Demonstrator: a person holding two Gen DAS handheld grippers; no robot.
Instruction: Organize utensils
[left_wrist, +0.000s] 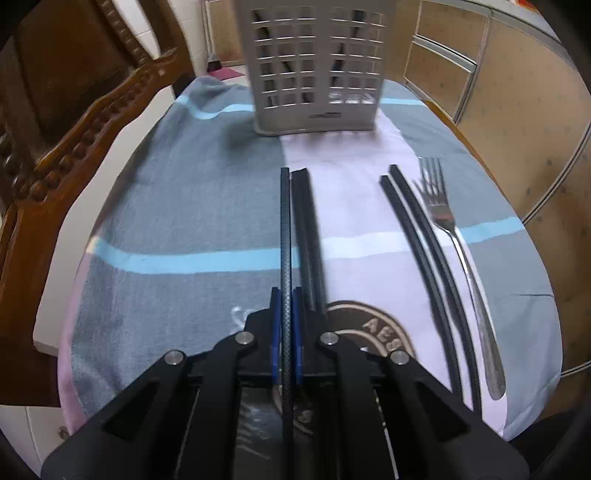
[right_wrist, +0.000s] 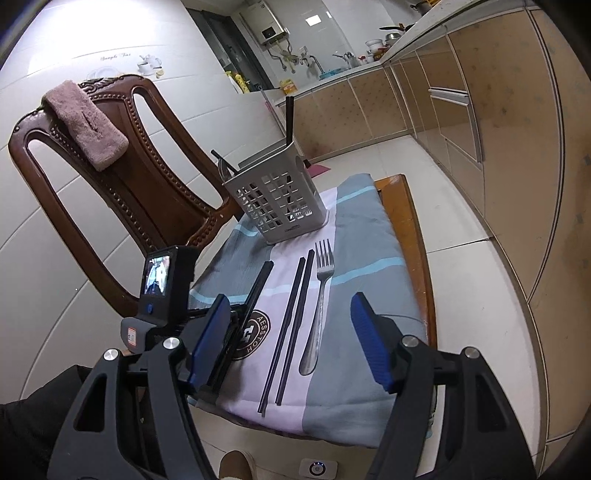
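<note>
Left claw (left_wrist: 287, 325): my pads are pressed narrow onto one black chopstick (left_wrist: 284, 229), gripped toward its near half.
Held chopstick, axis: long axis runs straight ahead out of my claw, far tip pointing at the utensil basket (left_wrist: 314, 66).
Second chopstick (left_wrist: 306, 236): just right of my claw, on the cloth (left_wrist: 177, 206), nearly parallel to the held one; touching or not, I cannot tell.
Chopstick pair (left_wrist: 424, 258): well right of my left claw, side by side, long axes leaning slightly right toward the far end.
Fork (left_wrist: 458, 240): just right of that pair, tines toward the basket, handle toward me.
Right claw (right_wrist: 291, 343): wide, nothing between the pads, hanging above the near bench (right_wrist: 410, 221) edge with pair and fork ahead.
Basket: upright at the far end, straight ahead of both claws, chopsticks standing inside.
Edges: wooden chair (right_wrist: 122, 177) close to my left claw's side; bare cloth between chopstick tip and basket.
</note>
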